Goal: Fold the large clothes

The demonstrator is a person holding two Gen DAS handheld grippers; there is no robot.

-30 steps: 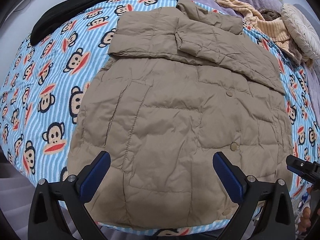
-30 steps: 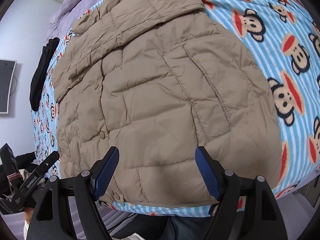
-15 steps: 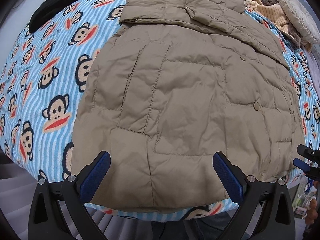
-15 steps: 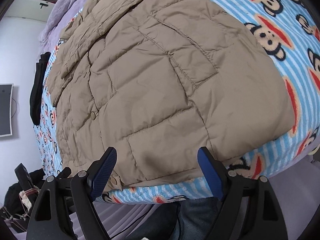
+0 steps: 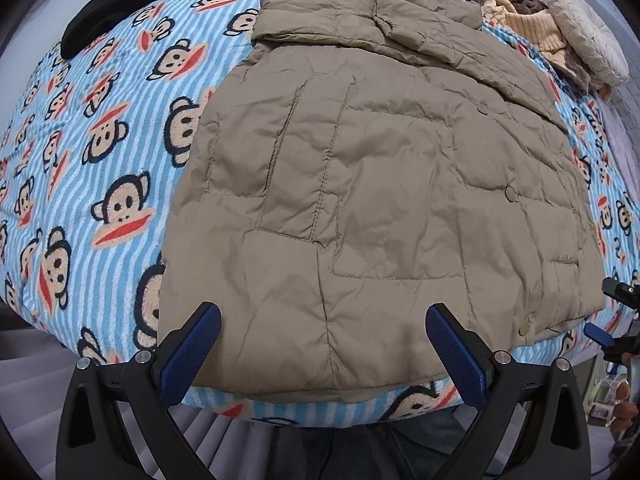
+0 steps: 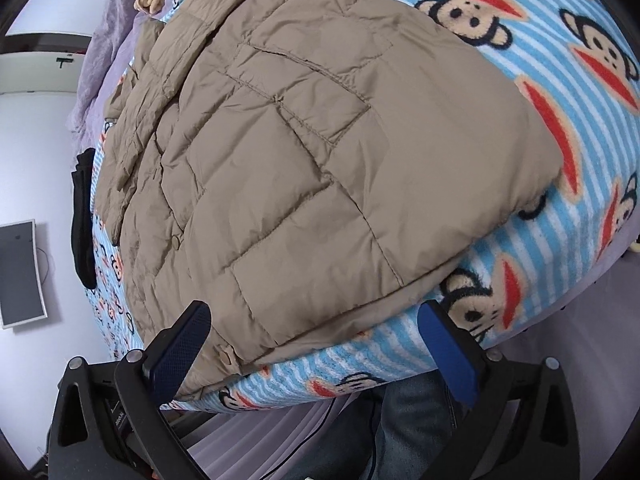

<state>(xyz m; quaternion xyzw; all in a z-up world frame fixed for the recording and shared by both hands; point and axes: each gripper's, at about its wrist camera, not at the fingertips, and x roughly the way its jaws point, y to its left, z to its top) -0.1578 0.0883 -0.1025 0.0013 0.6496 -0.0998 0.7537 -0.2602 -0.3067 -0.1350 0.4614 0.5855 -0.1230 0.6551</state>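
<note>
Tan padded jacket (image 5: 380,184) lying flat on a monkey-print blanket (image 5: 100,152). Left gripper (image 5: 324,350) and right gripper (image 6: 314,342), jaws spread wide and empty, each hover over the jacket's near hem.

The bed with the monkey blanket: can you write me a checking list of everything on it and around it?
Surface: monkey blanket, striped blue, covers the bed.
Job's things: tan puffer jacket lies flat, sleeves folded across its top, hem at the near edge.
Clutter: black garment far left; yellow knit clothes and a round cushion far right.
Grippers: left gripper and right gripper, jaws wide open, holding nothing, at the hem.
Cables: thin dark cable below the bed edge.
Surroundings: white wall, wall monitor.
</note>
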